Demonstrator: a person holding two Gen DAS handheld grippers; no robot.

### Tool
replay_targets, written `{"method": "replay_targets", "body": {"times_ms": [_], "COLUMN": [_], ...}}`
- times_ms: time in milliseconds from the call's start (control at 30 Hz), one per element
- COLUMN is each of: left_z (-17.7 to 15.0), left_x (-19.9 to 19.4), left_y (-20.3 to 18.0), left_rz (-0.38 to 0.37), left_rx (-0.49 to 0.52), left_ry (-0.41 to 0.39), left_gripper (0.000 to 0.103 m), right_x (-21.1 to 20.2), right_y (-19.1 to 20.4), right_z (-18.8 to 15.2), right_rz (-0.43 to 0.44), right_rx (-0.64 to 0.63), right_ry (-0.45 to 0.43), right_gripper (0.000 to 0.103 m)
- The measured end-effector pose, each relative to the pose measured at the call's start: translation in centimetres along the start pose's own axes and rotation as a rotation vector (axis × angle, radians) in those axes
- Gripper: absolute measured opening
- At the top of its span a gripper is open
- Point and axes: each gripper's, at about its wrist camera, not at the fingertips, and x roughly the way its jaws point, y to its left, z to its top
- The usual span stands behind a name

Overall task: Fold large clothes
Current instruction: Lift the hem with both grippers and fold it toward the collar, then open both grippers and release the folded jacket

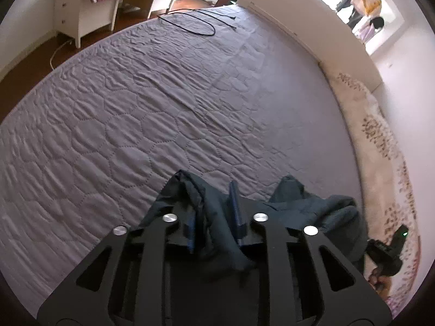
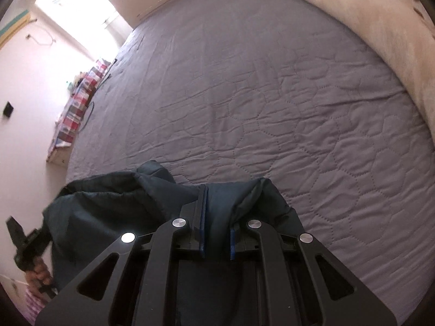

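Left wrist view: I am pinching a bunched edge of the dark jacket (image 1: 214,217) in my left tool (image 1: 214,214), while my right tool (image 2: 216,217) is gripping another edge, suspending it above the bed (image 1: 163,108) for spreading flat.

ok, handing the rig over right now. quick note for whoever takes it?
Left gripper: shut on a bunch of the dark garment, fabric pinched between its blue pads.
Right gripper: also shut on the dark garment, at another spot.
The garment hangs bunched between the two grippers above the grey quilted bed cover. The bed in front is bare apart from a black cable at the far end.
Done: garment picked up with both grippers.
Left: spread it flat on the bed, then fold; no fold shows yet. Probably keep both grips until it is laid out.
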Motion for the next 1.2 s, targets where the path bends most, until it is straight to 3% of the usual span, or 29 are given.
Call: {"method": "replay_targets", "body": {"times_ms": [100,167,200,233,367,500,567,600,633,733,900,1067,1200], "left_z": [-0.4,-0.7,-0.7,-0.7,-0.7,-1.8,-2.9,-3.7,-4.5,-6.7,-9.9,-11.7,-12.3], "left_x": [-0.7,-1.6,-2.2,-2.9,-5.5,-7.3,-8.1,-8.4,-8.7,-9.3,-10.3,-10.5,-9.8], "left_y": [0.2,0.2,0.3,0.4,1.5,3.1,3.9,4.3,4.7,5.7,6.5,7.5,7.8], "left_rz": [-0.026,-0.015,0.004,0.02,0.015,0.019,0.015,0.013,0.011,0.004,0.029,0.024,0.013], "left_rx": [-0.013,-0.015,-0.015,-0.011,-0.029,-0.047,-0.046,-0.045,-0.045,-0.034,0.02,0.009,-0.022], "left_ry": [0.012,0.002,-0.019,-0.05,-0.087,-0.079,-0.068,-0.059,-0.048,-0.021,-0.006,0.008,0.023], "left_gripper": [0.041,0.062,0.08,0.083,0.083,0.083,0.083,0.084,0.084,0.084,0.084,0.084,0.084], "right_x": [-0.6,-1.1,-1.3,-1.5,-2.6,-3.7,-4.4,-5.0,-5.5,-7.7,-10.7,-12.9,-12.2], "right_y": [-0.1,0.1,0.1,0.1,0.4,0.8,0.8,0.6,0.6,0.4,-1.1,-2.9,-5.0], "right_z": [-0.2,-0.4,-0.4,-0.4,0.0,-0.5,-0.9,-1.1,-1.2,-1.7,-3.6,-11.3,-16.5], "right_rz": [0.012,0.02,0.02,0.017,0.047,0.063,0.071,0.084,0.1,0.1,0.117,-0.007,-0.057], "right_rx": [0.005,0.008,0.014,0.021,0.054,0.032,0.024,0.024,0.019,0.002,0.052,0.002,0.036], "right_ry": [-0.001,0.003,0.006,0.012,0.017,-0.001,-0.02,-0.042,-0.06,-0.168,-0.197,-0.169,-0.108], "right_gripper": [0.015,0.016,0.017,0.018,0.024,0.037,0.049,0.062,0.082,0.085,0.085,0.085,0.083]}}
